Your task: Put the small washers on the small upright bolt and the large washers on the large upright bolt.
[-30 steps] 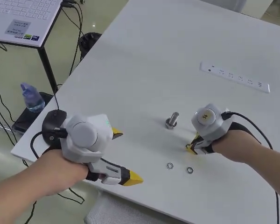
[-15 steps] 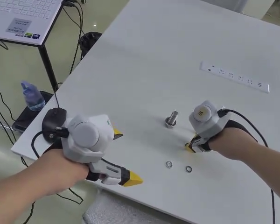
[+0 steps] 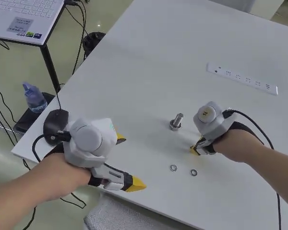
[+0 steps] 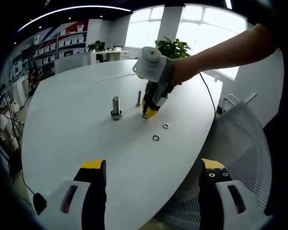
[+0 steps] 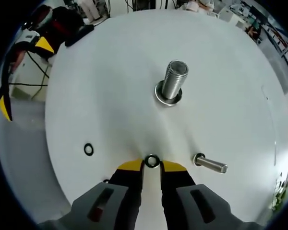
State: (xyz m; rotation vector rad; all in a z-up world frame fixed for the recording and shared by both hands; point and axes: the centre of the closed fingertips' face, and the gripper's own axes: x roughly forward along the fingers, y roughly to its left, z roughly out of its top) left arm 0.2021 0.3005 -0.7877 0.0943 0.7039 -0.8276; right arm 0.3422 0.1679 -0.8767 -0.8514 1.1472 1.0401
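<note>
The laptop [image 3: 24, 17] is showing coloured stickers beside its keys, but their writing is too small to read, and the power strip [image 3: 242, 80], lying well beyond both sets of fingers, is carrying marks too fine to make out. The right gripper [image 5: 152, 166] is pointing down at the white table [image 3: 149, 62], its fingers drawn nearly together and nipping a pinched washer [image 5: 152, 161] between the yellow tips, right at the table surface; whether it is a small or large one is hard to judge. Straight ahead of those tips the large bolt [image 5: 172, 84] is standing upright with a ring sitting around its foot. The small bolt [image 5: 210, 163] is standing just right of the fingers, smeared sideways by the lens. A loose washer [image 5: 89, 149] is lying to the left of the fingers, and a second washer [image 3: 194, 172] is lying close behind the tips, half hidden by a finger in the right gripper view. From the head, the hand and gripper body are covering most of the right fingers. The left gripper [image 4: 152, 167] is hanging at the near table edge with its fingers spread wide and gripping nothing, the bolts well ahead of them. A black puck [image 3: 55, 125] is sitting behind it, partly covered, a bottle [image 3: 34, 98] is standing off to its left below the table, and a mesh chair [image 4: 240, 143] is showing beyond its right finger
</note>
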